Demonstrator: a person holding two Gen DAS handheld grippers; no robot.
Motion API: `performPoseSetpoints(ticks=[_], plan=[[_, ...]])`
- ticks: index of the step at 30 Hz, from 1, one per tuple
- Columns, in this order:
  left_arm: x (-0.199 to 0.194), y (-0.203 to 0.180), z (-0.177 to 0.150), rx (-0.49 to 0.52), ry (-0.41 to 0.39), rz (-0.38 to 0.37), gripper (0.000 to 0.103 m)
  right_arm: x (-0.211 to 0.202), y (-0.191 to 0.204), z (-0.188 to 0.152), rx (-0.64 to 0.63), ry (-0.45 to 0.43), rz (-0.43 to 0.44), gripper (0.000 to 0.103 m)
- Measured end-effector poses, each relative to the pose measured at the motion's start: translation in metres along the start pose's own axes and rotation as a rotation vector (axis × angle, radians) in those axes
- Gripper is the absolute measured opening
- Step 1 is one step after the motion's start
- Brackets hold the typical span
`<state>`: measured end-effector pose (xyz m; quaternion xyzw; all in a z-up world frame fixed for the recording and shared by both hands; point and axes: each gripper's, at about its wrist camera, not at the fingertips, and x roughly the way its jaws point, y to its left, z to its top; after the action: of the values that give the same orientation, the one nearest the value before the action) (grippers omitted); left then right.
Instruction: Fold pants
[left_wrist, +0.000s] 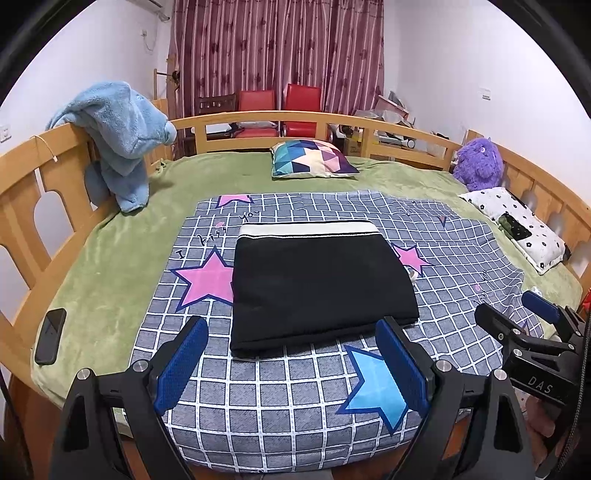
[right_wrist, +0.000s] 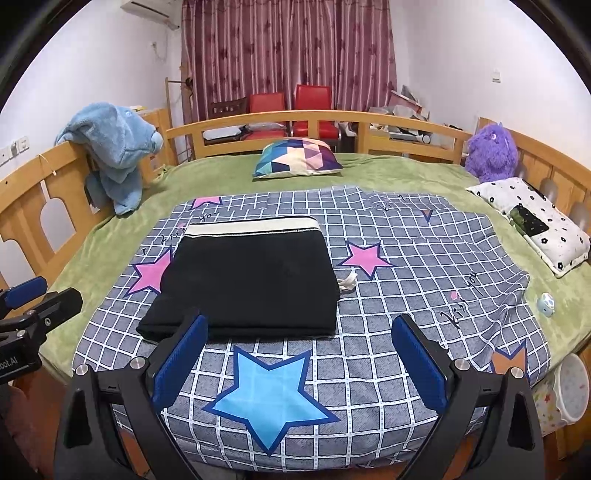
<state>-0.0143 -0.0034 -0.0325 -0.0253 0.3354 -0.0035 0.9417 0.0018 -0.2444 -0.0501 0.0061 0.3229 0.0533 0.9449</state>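
The black pants (left_wrist: 317, 284) (right_wrist: 251, 284) lie folded into a flat rectangle on the grey checked star blanket (left_wrist: 295, 398) (right_wrist: 388, 295), their cream waistband (left_wrist: 308, 229) at the far edge and a white drawstring end (right_wrist: 347, 282) sticking out on the right. My left gripper (left_wrist: 295, 354) hovers open just in front of the near edge of the pants, nothing between its blue pads. My right gripper (right_wrist: 303, 354) is open too, over a blue star, near the fold's front right corner; it also shows at the right of the left wrist view as the right gripper (left_wrist: 517, 314).
A wooden bed rail (left_wrist: 258, 122) rings the green sheet (left_wrist: 122, 258). On the bed: a colourful cushion (left_wrist: 312, 158), a blue plush throw (left_wrist: 118, 140) over the rail, a purple plush toy (left_wrist: 478, 162), a white flowered pillow (left_wrist: 517, 225), a phone (left_wrist: 50, 334), a small toy (right_wrist: 546, 303).
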Motion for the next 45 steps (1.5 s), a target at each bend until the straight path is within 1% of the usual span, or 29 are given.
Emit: performPoseSetpoints(ticks=[8,15,45], plan=[[0.0053,0.0072,-0.0011,-0.020,0.010,0.011,0.092,0.0023,0.0038,-0.0026,0.004,0.010,-0.001,0.098],[0.0044,0.0079,-0.0015,-0.022,0.003,0.027,0.092,0.0030,0.0033,-0.0036,0.006,0.010,-0.006,0.098],[0.0054,0.0087,-0.0032,-0.029,-0.002,0.037,0.092,0.0051,0.0048,-0.0028,0.014,0.005,-0.011,0.098]])
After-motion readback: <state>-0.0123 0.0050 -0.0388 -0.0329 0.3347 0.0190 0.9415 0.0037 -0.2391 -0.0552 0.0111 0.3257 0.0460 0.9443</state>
